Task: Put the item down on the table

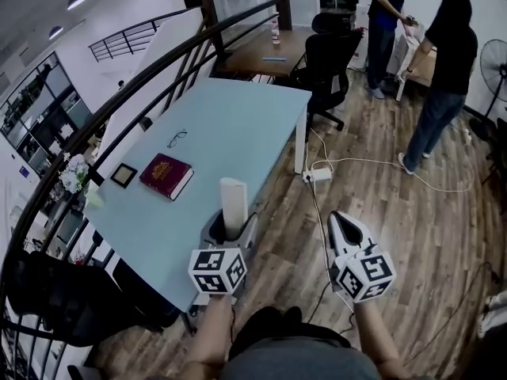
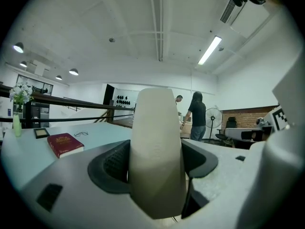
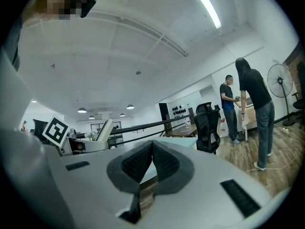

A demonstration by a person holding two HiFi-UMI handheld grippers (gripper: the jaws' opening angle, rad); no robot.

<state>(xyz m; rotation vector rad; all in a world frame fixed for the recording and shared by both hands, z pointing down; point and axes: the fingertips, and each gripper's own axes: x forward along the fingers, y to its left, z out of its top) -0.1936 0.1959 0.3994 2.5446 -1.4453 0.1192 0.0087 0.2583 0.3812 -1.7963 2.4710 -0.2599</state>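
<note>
- Pale item stands upright between the jaws of my left gripper. It is a cream-white tube, and its top rises well above the jaws.
- In the left gripper view the item fills the middle, and the left gripper has both dark pads pressed against its sides, so that tong is clamped on it.
- From the head view, the held item sits over the near edge of the light blue table. I cannot tell whether its base touches the top.
- My right gripper hangs to the right of the left one, off the table and over the wooden floor.
- In its own view the right gripper has its jaws closed together with nothing between them.
- Ahead and left of the left gripper, a red book lies flat on the table, with a small dark square frame just beside it on the left.
- A pair of glasses lies beyond the book.
- White flowers stand at the table's left edge.
- Ahead of the right gripper, a white power strip rests on the floor.
- A black office chair stands past the table's far end.
- Two people stand well ahead and to the right of the right gripper.
</note>
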